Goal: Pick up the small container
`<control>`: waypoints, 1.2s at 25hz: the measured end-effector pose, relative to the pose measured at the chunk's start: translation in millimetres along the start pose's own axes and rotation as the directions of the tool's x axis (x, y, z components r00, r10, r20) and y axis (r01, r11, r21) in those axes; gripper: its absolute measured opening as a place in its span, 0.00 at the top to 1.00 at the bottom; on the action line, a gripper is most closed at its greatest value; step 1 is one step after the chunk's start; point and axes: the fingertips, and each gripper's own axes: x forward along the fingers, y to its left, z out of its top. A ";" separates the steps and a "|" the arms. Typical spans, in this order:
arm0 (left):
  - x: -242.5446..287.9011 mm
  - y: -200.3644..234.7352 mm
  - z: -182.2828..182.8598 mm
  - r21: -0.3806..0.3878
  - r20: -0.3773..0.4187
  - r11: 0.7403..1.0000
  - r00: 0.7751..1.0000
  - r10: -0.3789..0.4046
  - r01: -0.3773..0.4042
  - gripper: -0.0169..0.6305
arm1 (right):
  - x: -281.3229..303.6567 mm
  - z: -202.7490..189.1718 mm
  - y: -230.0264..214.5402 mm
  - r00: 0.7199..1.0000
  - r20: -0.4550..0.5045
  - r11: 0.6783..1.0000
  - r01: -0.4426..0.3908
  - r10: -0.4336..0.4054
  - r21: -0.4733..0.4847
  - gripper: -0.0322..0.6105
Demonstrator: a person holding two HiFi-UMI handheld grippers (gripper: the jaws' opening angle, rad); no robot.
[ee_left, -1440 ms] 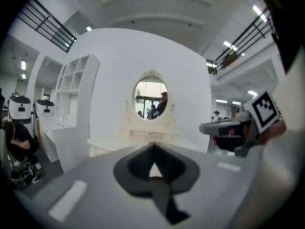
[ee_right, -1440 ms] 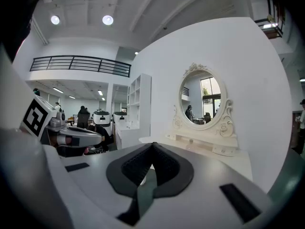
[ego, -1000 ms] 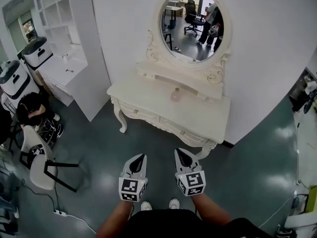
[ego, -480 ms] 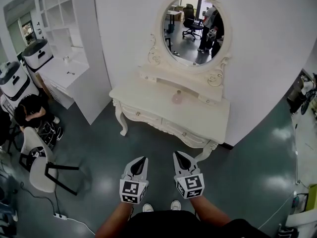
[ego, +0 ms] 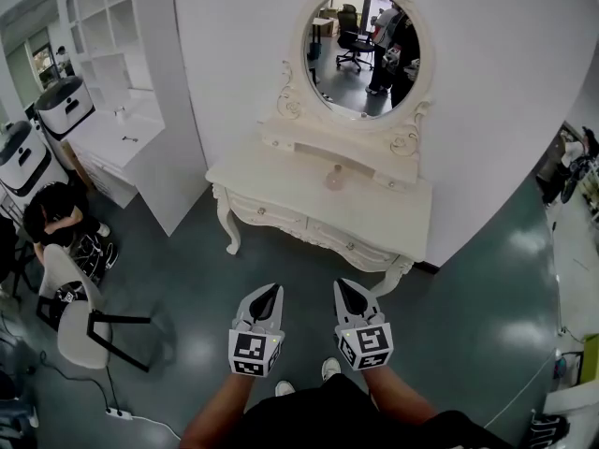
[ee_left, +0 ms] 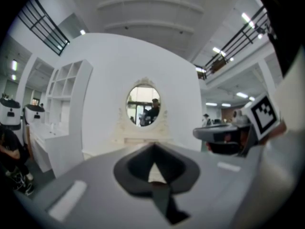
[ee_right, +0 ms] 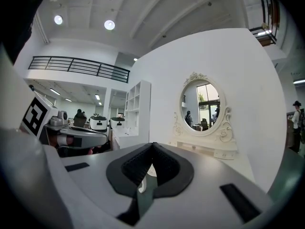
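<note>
White dressing table (ego: 281,183) dead ahead against the wall, oval mirror (ego: 360,50) standing over its back edge, and a stretch of dark floor (ego: 178,279) lies between it and the person. Both tools are held low and close to the body, side by side, noses pointing at the table's front edge. The left gripper (ego: 268,293) has its jaws pressed tip to tip with nothing between them, and its own view confirms that. The right gripper (ego: 344,288) is the same, jaws together and empty.

Now the target: the small container (ego: 334,178), a pinkish little thing, sits on the table top close to the back edge, just in front of the raised shelf (ego: 365,152) under the mirror and roughly midway between the left and right edges. It looks to be standing upright, though it is too small here to read its shape well.

It lies straight ahead and well apart from both tools. By my reckoning the right gripper lines up with it almost exactly, the left sits off to one side, so the right looks like the natural one to reach, and its jaws would have to open first
</note>
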 end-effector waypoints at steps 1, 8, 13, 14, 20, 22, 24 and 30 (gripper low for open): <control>2.3 -0.4 -0.3 -0.001 0.000 1.000 1.000 -0.004 0.004 0.96 | 0.9 0.6 -1.8 1.000 0.002 1.000 0.003 -0.003 0.001 0.94; 30.7 -2.5 0.4 -0.009 -0.009 1.000 1.000 -0.016 0.016 0.96 | 16.0 7.6 -21.1 1.000 0.011 1.000 -0.005 0.005 -0.015 0.94; 61.0 -2.3 1.1 -0.013 -0.021 1.000 1.000 -0.005 0.005 0.96 | 34.0 5.8 -42.2 1.000 0.009 1.000 -0.024 0.024 -0.001 0.94; 67.8 -1.8 2.3 -0.012 -0.021 1.000 1.000 -0.004 0.004 0.96 | 38.4 5.4 -47.0 1.000 0.008 1.000 -0.027 0.027 0.001 0.94; 106.9 5.7 8.2 -0.009 -0.031 1.000 0.999 0.016 -0.016 0.96 | 70.6 3.8 -75.5 0.999 0.002 0.999 -0.048 0.048 0.005 0.94; 120.0 8.7 9.3 -0.006 -0.036 1.000 0.999 0.023 -0.024 0.96 | 82.6 4.7 -84.4 0.998 0.004 0.998 -0.058 0.058 0.005 0.94; 132.8 11.2 10.5 0.002 -0.041 1.000 0.999 0.029 -0.029 0.96 | 93.6 5.8 -92.6 0.998 0.007 0.998 -0.069 0.069 0.007 0.94; 165.6 13.9 14.6 0.015 -0.058 0.999 0.997 0.053 -0.052 0.96 | 115.9 6.6 -117.0 0.994 0.010 0.994 -0.106 0.106 0.021 0.94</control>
